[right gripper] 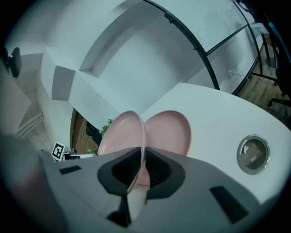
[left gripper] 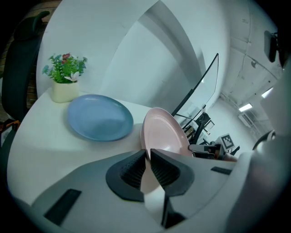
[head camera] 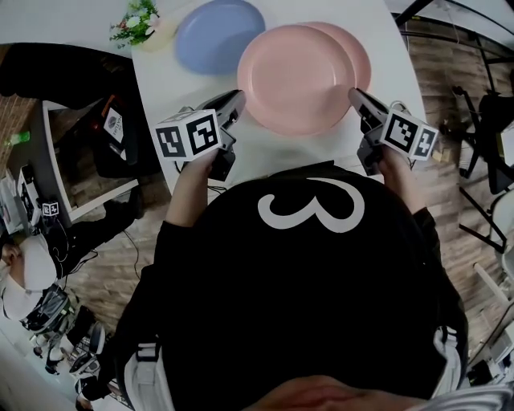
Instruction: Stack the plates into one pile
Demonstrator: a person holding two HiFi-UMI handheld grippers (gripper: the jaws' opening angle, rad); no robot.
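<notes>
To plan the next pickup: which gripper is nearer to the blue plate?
Left. The left gripper clamps the upper pink plate's rim near the blue plate; the right gripper clamps the opposite rim, farther away.

we see pink plate [head camera: 295,76], second pink plate [head camera: 359,50], pale blue plate [head camera: 218,34], white table [head camera: 157,76]. we note grey left gripper [head camera: 239,98] and right gripper [head camera: 353,95], black ribbed pads [left gripper: 132,171], white cubes [head camera: 187,134] with black square markers. green plant [head camera: 138,20], pink-white flowers, cream pot [left gripper: 64,91]. black shirt [head camera: 305,305], white looped figure. brown wood-grain floor [head camera: 434,72].
</notes>
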